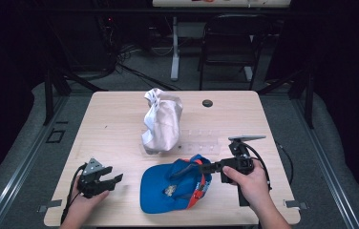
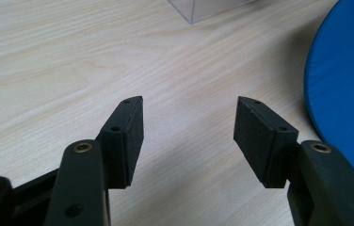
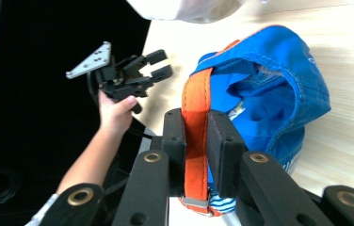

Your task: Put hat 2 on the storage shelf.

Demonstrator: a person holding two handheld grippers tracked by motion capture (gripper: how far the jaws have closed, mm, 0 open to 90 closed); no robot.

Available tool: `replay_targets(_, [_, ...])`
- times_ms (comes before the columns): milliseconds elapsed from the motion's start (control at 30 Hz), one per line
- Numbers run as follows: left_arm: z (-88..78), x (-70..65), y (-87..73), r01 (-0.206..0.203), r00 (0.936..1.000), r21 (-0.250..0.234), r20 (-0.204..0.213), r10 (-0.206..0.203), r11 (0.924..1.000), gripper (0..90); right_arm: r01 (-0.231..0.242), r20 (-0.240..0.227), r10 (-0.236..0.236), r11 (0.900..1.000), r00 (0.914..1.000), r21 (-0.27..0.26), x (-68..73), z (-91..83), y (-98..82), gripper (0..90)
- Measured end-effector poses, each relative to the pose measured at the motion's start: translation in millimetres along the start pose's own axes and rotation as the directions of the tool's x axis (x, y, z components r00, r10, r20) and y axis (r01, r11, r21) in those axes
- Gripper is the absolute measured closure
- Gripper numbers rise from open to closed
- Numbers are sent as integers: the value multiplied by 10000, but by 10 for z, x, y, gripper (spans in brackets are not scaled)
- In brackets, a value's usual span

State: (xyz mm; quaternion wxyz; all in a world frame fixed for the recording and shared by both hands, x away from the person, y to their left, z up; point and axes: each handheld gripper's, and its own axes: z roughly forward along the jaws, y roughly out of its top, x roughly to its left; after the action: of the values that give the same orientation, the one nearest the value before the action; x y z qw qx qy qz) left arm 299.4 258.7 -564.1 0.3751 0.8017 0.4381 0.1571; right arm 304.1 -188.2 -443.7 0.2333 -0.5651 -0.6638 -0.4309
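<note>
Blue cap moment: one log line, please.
right gripper shut on cap strap | left gripper open, beside blue cap | white cap behind, untouched

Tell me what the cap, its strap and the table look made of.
Cap: blue woven fabric, matte, with visible stitched seams. Strap: orange webbing, likely nylon, with a metal-looking end. Table: pale wood-grain top, smooth, possibly laminate.

left matte-black two-jaw claw (image 1: 113, 180): grey three-cornered plate, black cable | right matte-black claw (image 3: 196, 136): brass-ringed screw holes, ribbed black pads (image 3: 220, 141) | bare forearms, pale cuff at left wrist
</note>
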Motion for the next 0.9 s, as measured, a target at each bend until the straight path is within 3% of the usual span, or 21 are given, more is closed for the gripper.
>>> replay_targets(100, [1, 2, -2, 17, 10000, -5, -18, -17, 10000, 436, -66, -162, 69, 9999, 9998, 140, 22, -5, 29, 788])
replay_targets(133, [1, 1, -3, 32, 10000, -26, -26, -32, 10000, 436, -231, -434, 238, 9996, 9988, 172, 40, -15, 62, 788])
replay_targets(300, [-1, 5, -5, 22, 10000, -80, -40, -23, 10000, 436, -526, -942, 540, 9985, 9941, 168, 67, -63, 118, 788])
replay_targets(333, [0, 7, -6, 32, 10000, -78, -46, -32, 10000, 436, -670, -1231, 683, 9976, 9900, 153, 77, -91, 141, 787])
replay_targets(400, [1, 7, -6, 39, 10000, -81, -48, -39, 10000, 436, -723, -1330, 737, 9973, 9884, 156, 79, -103, 148, 788])
replay_targets(433, [1, 7, -5, 40, 10000, -77, -48, -40, 10000, 436, -938, -1634, 944, 9955, 9820, 114, 85, -135, 167, 788])
replay_targets(500, [-1, 6, -4, 34, 10000, -53, -79, -34, 10000, 436, -1004, -1817, 1010, 9949, 9782, 125, 80, -161, 180, 788])
replay_targets(700, [3, 2, -4, 64, 10000, -16, -21, -64, 10000, 436, -1313, -2259, 1260, 9913, 9660, -87, 99, -267, 225, 788])
replay_targets(900, [9, -9, -3, -6, 10000, -44, -41, 6, 10000, 436, -1431, -2378, 1307, 9891, 9625, -357, 173, -401, 274, 788])
